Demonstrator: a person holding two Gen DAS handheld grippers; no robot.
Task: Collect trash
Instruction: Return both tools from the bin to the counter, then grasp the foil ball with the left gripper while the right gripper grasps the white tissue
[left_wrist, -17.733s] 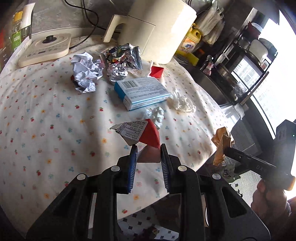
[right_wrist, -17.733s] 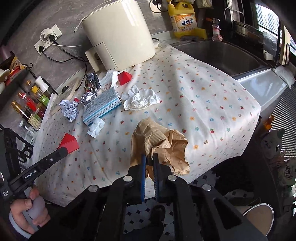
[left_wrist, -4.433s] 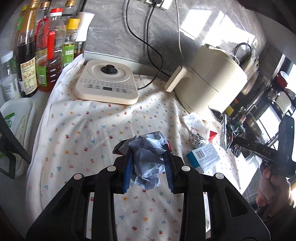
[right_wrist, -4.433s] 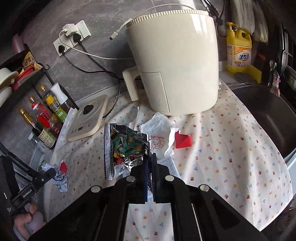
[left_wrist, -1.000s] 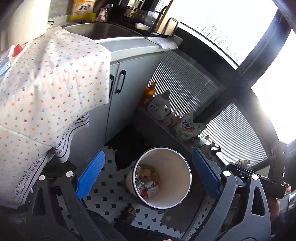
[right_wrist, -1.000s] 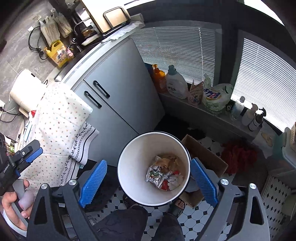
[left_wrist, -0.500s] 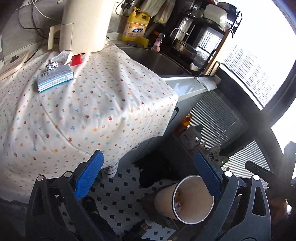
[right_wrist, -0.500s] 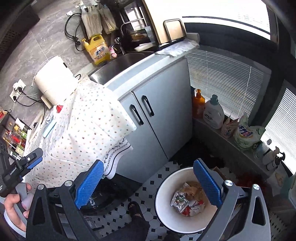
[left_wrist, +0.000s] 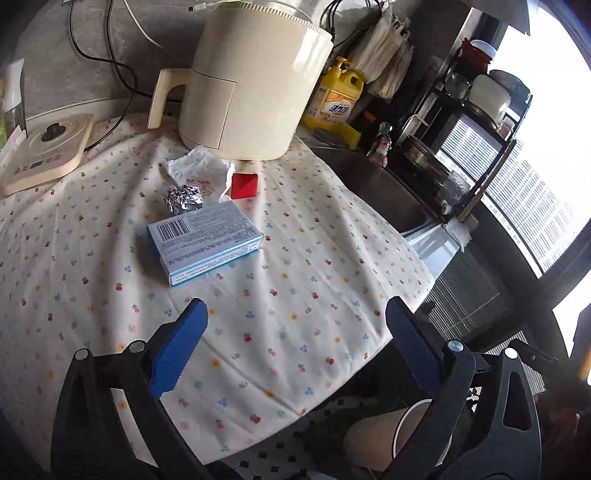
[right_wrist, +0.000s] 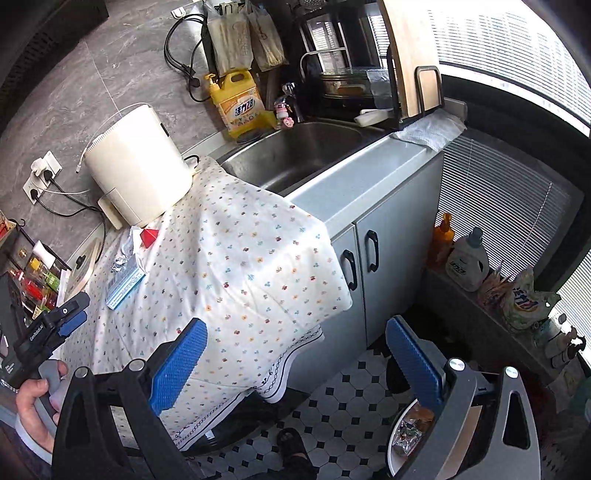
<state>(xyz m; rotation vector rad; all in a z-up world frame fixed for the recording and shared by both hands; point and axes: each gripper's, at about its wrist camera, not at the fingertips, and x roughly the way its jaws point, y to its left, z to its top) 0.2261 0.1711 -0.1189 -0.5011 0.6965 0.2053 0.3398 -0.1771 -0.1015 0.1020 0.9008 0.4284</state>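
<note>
On the floral tablecloth (left_wrist: 92, 280) lie a light blue box (left_wrist: 205, 242), a foil ball (left_wrist: 183, 198), a white wrapper (left_wrist: 197, 168) and a small red piece (left_wrist: 244, 185). My left gripper (left_wrist: 295, 347) is wide open and empty above the table's front, short of the box. My right gripper (right_wrist: 295, 360) is wide open and empty, out over the floor past the table's corner. The white bin (right_wrist: 404, 439) with trash inside stands on the floor at lower right; its rim also shows in the left wrist view (left_wrist: 400, 432). The box (right_wrist: 125, 284) and red piece (right_wrist: 149, 236) show in the right wrist view.
A cream air fryer (left_wrist: 255, 81) stands behind the trash, a flat cream appliance (left_wrist: 44, 151) at the left. A steel sink (right_wrist: 295, 155) and yellow detergent bottle (right_wrist: 238, 103) are to the right. Grey cabinets (right_wrist: 384, 236) and bottles (right_wrist: 465, 262) line the tiled floor.
Both grippers have swung up and away from the bin. The left one now faces the table with the box and foil close ahead; the bin has slid to the lower edge of both views.
</note>
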